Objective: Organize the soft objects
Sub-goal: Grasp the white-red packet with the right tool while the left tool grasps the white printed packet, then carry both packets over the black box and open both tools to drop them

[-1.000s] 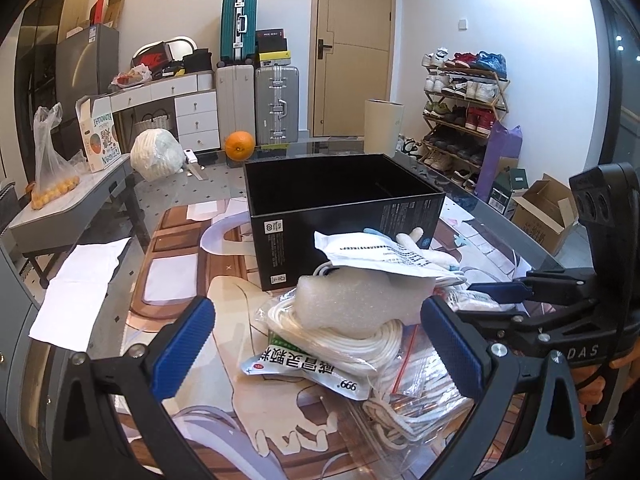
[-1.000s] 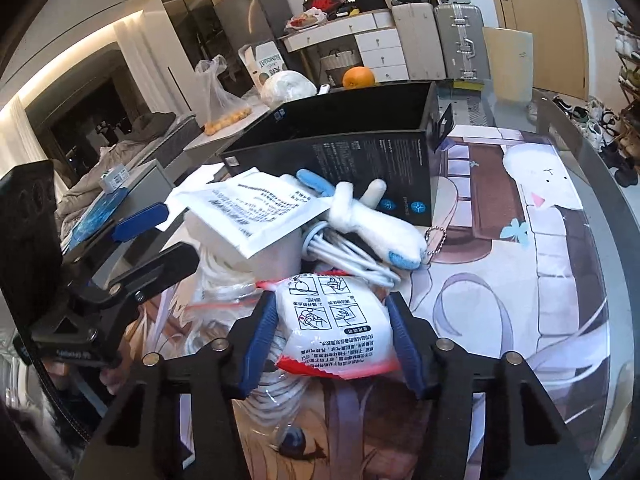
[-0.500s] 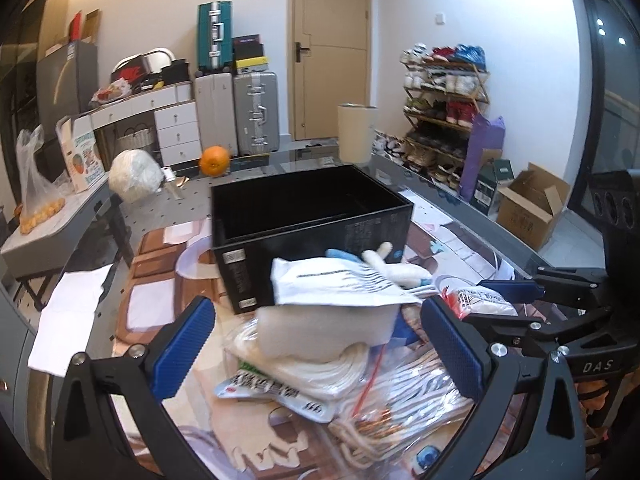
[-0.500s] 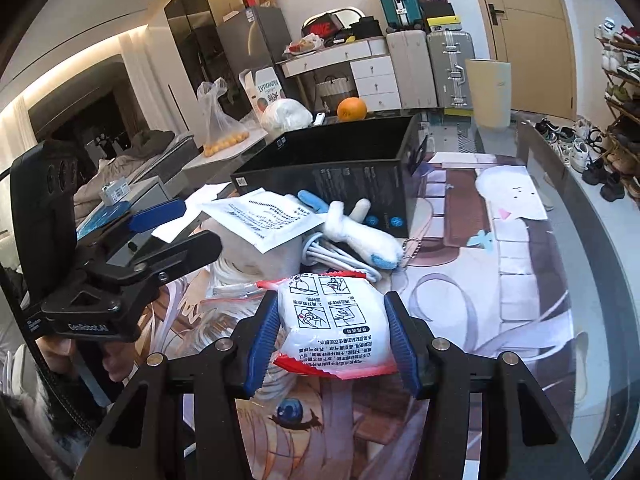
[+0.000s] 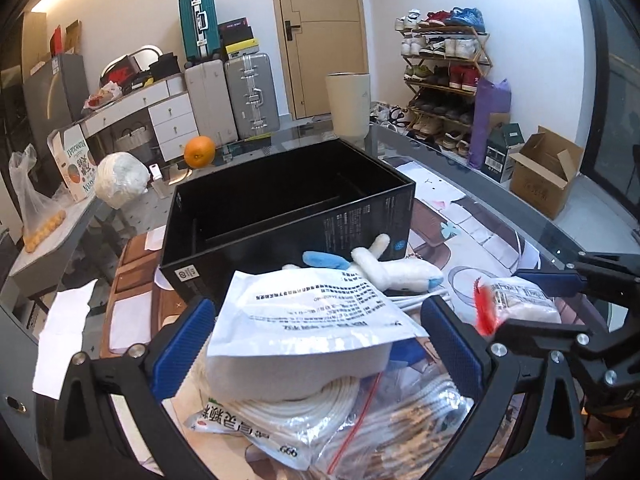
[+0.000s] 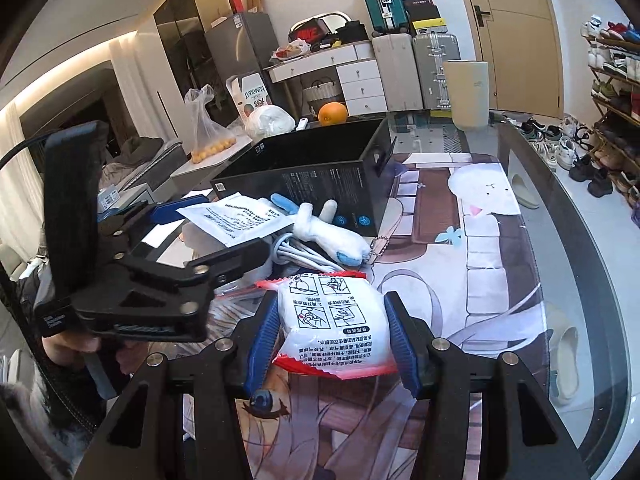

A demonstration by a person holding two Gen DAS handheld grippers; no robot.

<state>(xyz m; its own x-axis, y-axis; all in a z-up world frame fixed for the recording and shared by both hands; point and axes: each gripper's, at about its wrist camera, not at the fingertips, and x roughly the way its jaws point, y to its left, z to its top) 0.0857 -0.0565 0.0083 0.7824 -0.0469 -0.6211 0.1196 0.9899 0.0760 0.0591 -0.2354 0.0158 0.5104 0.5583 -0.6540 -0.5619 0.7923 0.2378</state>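
left claw (image 5: pixel 316 344) moved in round foam block (image 5: pixel 296 368), right claw (image 6: pixel 332 340) grips pouch (image 6: pixel 334 322).

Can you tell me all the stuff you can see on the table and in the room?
black box: 1, black, open, on the table behind the pile
white packet with red edges: 1, between the right gripper's fingers
flat white pouch: 1, white with print, top of the pile
foam block: 1, white, under the pouch
coiled rope: 1, cream, under the foam
plush toy: 1, white and blue, against the box
orange: 1, behind the box
suitcases: 3, one teal, two silver, by the wall
shoe rack: 1, full, right wall
cardboard box: 1, brown, floor
left gripper: open around the foam
right gripper: shut on the packet
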